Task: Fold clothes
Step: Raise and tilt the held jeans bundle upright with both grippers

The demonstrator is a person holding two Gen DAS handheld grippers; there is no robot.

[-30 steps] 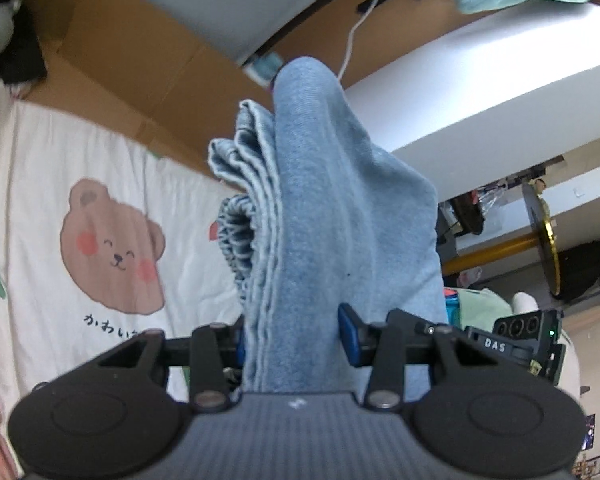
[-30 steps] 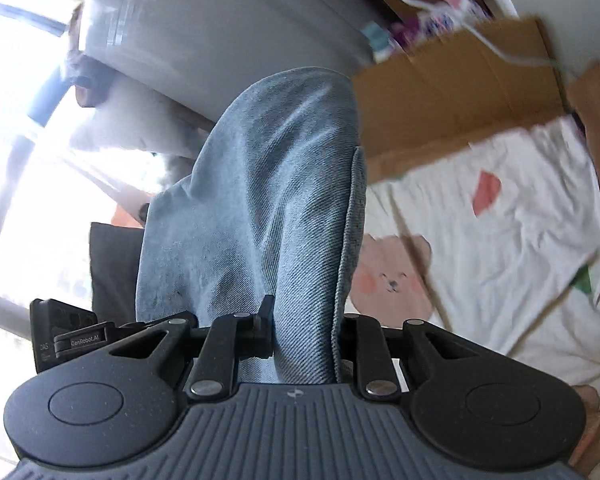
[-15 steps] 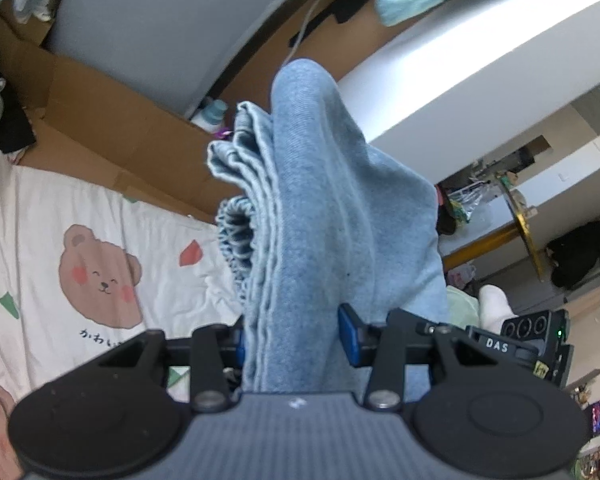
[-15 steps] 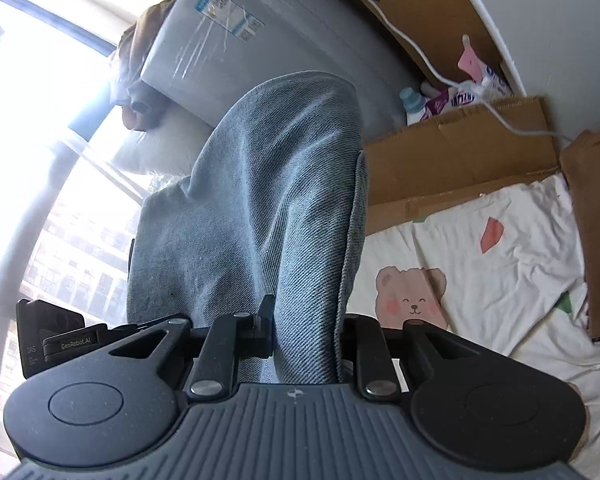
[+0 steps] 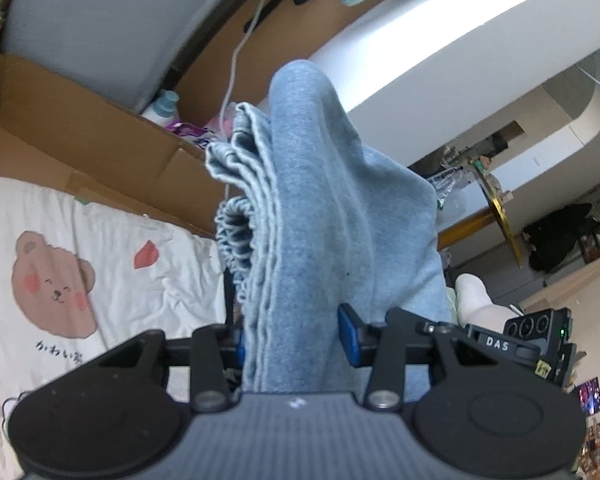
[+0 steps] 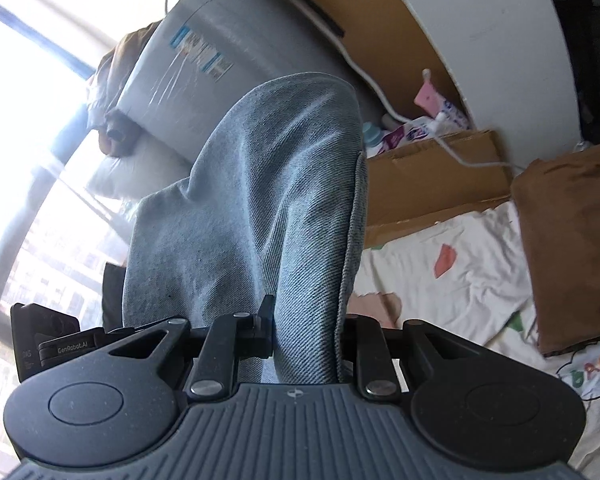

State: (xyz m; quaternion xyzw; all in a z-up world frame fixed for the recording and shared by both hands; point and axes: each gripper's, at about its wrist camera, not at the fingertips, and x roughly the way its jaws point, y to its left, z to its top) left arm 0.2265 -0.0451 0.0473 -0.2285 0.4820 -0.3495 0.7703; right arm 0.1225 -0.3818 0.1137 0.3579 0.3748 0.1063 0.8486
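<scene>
A light blue denim garment [image 5: 320, 216] fills the middle of the left wrist view, bunched in folds with an elastic waistband edge at its left. My left gripper [image 5: 294, 340] is shut on the denim, held up above the bed. In the right wrist view the same denim garment [image 6: 260, 208] drapes over my right gripper [image 6: 306, 332], which is shut on its hemmed edge. The other gripper's black body shows at the side of each view. The fingertips are hidden by cloth.
A white bedsheet with bear prints [image 5: 80, 264] lies below, also seen as the sheet [image 6: 460, 280] in the right view. Brown cardboard [image 5: 80, 136] and a grey appliance [image 6: 220, 52] stand behind. A brown folded cloth [image 6: 572, 248] lies at right. A bright window is at left.
Both grippers have lifted and tilted up with the denim held; the bedsheet has dropped lower in view and more of the wall, appliance and room shows.
</scene>
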